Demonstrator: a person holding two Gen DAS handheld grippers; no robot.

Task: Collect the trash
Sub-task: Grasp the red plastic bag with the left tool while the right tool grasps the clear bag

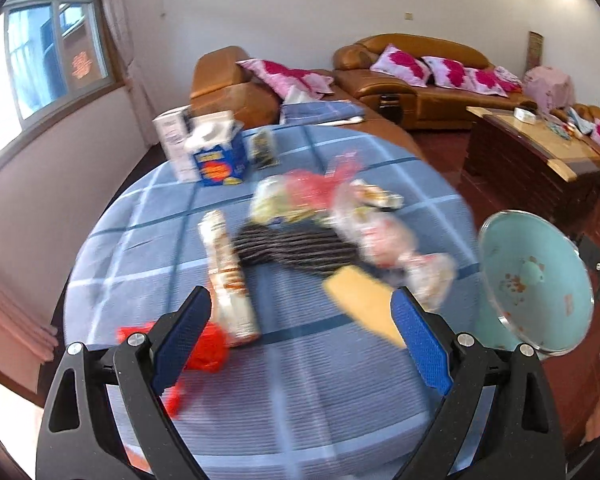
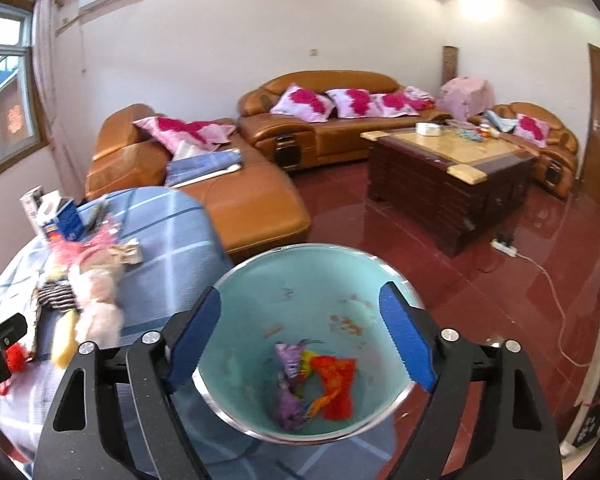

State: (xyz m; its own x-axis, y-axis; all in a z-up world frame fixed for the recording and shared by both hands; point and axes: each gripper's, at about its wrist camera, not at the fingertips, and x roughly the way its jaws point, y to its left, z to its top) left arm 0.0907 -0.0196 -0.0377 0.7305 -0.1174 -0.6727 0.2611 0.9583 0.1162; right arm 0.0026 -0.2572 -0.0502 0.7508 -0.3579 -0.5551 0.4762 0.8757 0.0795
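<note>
We keep the bowl [image 2: 300,344] beside the table [image 1: 300,380] to catch wrappers [image 1: 228,276]; right gripper [image 2: 300,332] grip unclear; left gripper [image 1: 300,340] spread, empty.

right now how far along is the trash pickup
Early on. Done: a few wrappers already lie in the teal bin, which sits beside the table. In hand: nothing; the left gripper is open above the table and the right gripper is open over the bin. Left: the tall snack tube, the clear bags and the red scrap.
</note>
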